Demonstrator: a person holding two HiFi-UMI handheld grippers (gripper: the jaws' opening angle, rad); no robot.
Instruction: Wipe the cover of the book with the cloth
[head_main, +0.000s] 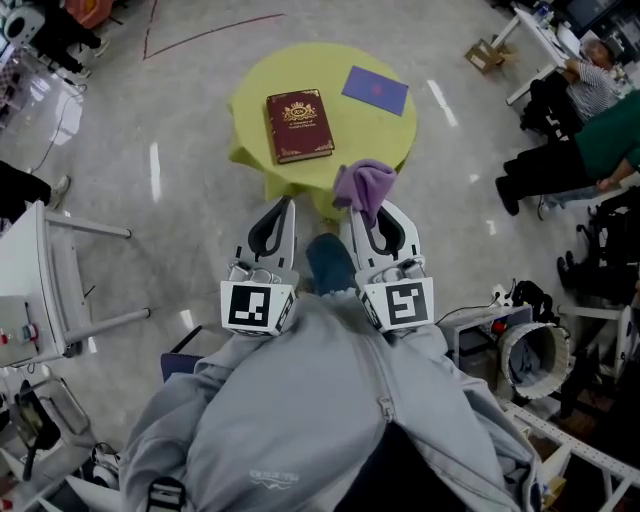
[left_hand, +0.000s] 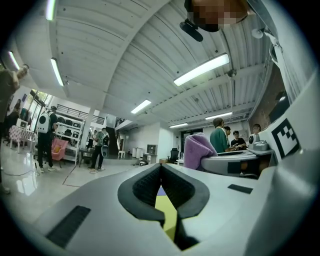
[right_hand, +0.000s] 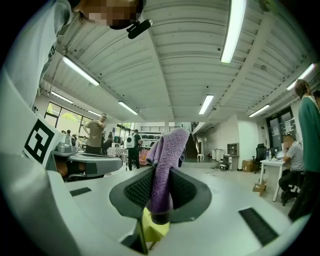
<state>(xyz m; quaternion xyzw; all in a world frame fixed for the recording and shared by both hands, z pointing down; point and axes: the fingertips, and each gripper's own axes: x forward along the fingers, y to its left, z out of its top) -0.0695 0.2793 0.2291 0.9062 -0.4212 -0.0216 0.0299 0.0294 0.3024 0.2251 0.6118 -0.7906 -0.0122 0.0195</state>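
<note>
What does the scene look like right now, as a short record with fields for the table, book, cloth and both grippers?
table: round, yellow cover
book: dark red, closed, cover up, lying on the table's left part
sheet: purple, flat on the table, far right
cloth: purple, clamped in the right gripper, apart from the book
left gripper: jaws together, nothing between them
right gripper: shut on the cloth
wiping: not yet begun

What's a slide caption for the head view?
Right gripper holds the cloth, left gripper shut and empty; book untouched on the yellow table.
</note>
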